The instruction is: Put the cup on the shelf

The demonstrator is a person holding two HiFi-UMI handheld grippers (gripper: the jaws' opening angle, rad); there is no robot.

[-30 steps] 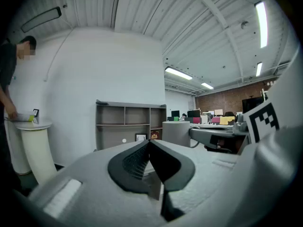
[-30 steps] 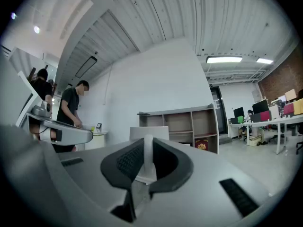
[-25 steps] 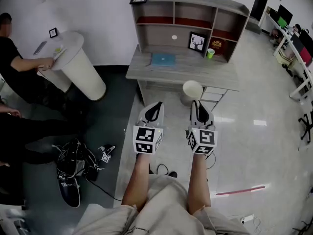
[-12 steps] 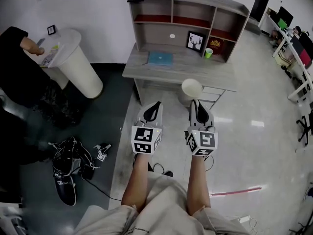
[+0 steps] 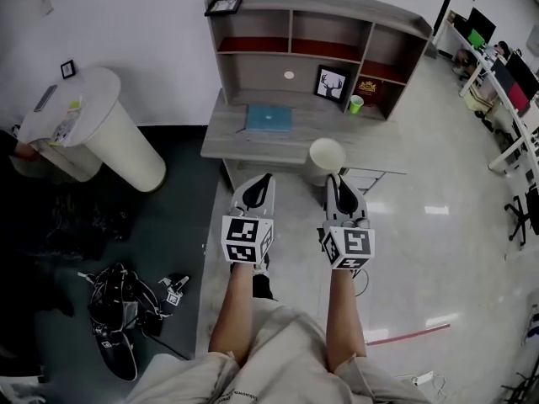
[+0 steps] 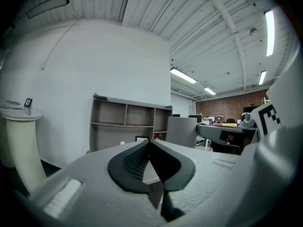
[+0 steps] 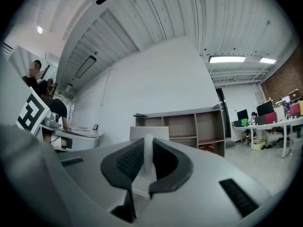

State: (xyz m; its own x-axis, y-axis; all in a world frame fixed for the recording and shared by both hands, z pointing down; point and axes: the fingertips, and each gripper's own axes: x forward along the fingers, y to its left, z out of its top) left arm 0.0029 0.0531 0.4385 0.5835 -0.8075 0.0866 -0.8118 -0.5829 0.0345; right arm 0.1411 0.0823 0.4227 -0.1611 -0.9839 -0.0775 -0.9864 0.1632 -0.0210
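Observation:
A white cup (image 5: 326,156) is held out in front of me, with my right gripper (image 5: 333,178) shut on it. In the right gripper view a narrow white part of the cup (image 7: 148,157) stands pinched between the dark pads, and the cup's body rises behind them. My left gripper (image 5: 257,180) hangs beside it, shut and empty, and its pads (image 6: 137,161) meet at the tip. The grey desk (image 5: 244,146) with its shelf unit (image 5: 290,45) stands just beyond the cup. The same shelf unit (image 7: 199,131) also shows past the right gripper's jaws.
On the desk lie a blue book (image 5: 269,118), a framed deer picture (image 5: 332,83), a green cup (image 5: 356,103) and a red box (image 5: 368,88). A white round table (image 5: 93,133) stands at the left. A bag and cables (image 5: 118,310) lie on the floor, and office desks (image 5: 505,82) stand at the right.
The desk and shelf have come nearer and shifted left in the head view. The person at the round table has moved out of sight. Both grippers keep their places, the cup still held.

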